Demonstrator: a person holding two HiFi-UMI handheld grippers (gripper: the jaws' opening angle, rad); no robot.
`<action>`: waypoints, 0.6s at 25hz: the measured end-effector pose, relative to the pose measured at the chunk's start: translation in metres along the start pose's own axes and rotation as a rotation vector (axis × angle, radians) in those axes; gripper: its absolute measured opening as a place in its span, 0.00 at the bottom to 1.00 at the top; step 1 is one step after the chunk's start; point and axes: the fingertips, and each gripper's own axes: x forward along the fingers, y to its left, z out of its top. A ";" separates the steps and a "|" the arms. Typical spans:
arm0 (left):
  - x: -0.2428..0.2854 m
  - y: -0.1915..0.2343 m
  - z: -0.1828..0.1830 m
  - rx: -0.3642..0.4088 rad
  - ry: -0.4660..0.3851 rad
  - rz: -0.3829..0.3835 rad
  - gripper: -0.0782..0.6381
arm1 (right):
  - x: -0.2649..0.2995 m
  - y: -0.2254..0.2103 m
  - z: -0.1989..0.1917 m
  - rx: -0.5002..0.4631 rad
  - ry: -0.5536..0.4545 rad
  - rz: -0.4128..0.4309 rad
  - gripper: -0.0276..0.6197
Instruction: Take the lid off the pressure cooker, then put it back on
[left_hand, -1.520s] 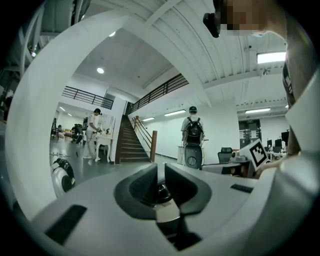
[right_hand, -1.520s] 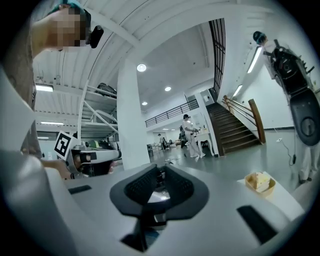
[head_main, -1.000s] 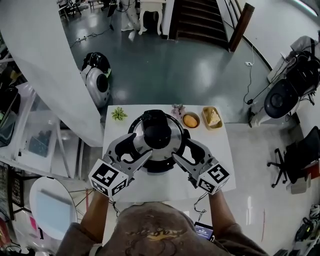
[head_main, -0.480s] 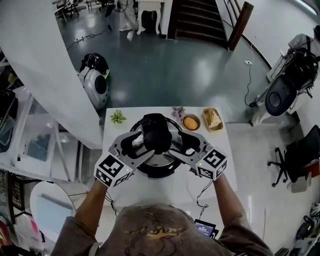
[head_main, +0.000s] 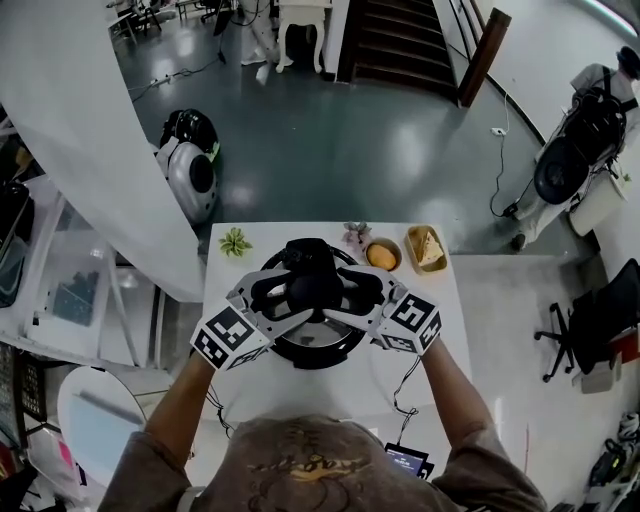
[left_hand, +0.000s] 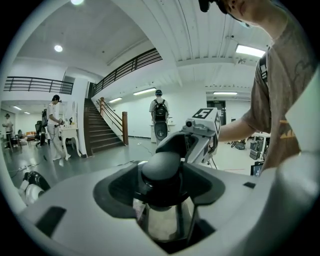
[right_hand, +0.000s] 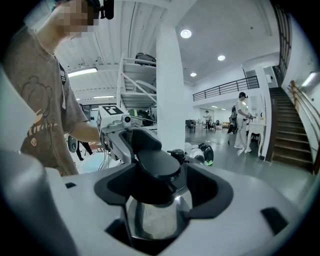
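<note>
Black lid knob (head_main: 313, 287) mid-frame, between left gripper (head_main: 285, 300) and right gripper (head_main: 345, 300) for a two-sided lift; jaws apart, unclamped, right's just opened wider.

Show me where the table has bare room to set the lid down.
Widest bare patch: the near strip of the table between the pressure cooker and the person, with a cable at its right end. A narrower strip lies right of the cooker. The far edge is crowded: plant, bowl, tray.
</note>
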 end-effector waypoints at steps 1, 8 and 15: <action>0.001 -0.001 0.000 0.002 0.003 -0.009 0.50 | 0.002 0.001 -0.001 -0.007 0.010 0.009 0.52; 0.008 -0.003 -0.006 0.027 0.038 -0.039 0.49 | 0.007 -0.001 0.002 -0.013 0.023 0.054 0.51; 0.011 -0.005 -0.006 0.022 0.051 -0.058 0.47 | 0.008 0.003 0.000 -0.029 0.062 0.121 0.48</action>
